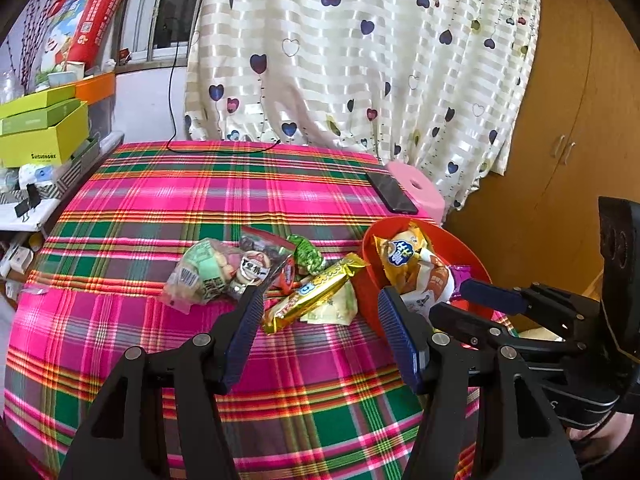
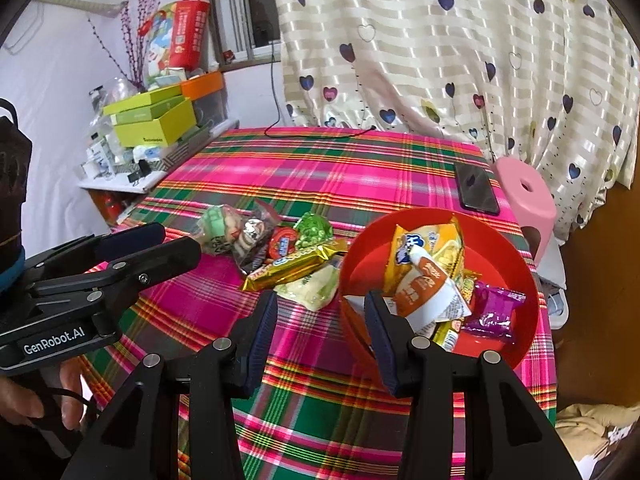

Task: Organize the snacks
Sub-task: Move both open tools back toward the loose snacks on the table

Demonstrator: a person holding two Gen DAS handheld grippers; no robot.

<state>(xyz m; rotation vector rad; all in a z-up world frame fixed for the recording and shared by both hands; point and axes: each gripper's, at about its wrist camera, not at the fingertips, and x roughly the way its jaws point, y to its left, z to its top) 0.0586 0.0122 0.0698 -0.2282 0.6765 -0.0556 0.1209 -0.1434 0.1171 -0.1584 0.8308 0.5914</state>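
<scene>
Red bowl (image 2: 524, 280) near the table's right edge already holds several packets: yellow, orange-white, purple (image 2: 494, 308). We judge it's the collection bin. The rest sit piled just left of it on the plaid tablecloth (image 1: 160, 200): gold bar (image 1: 316, 292), green pea pack (image 1: 308, 256), clear biscuit bag (image 1: 204, 270). Left gripper (image 1: 320, 332) spread wide, empty, lined up on the gold bar. Right gripper (image 2: 320, 328) also spread, empty, straddling the bowl's near rim.

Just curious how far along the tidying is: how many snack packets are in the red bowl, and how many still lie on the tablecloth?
In the red bowl: 4 visible, perhaps more underneath
On the plaid tablecloth: 6
Total: 10 visible
</scene>
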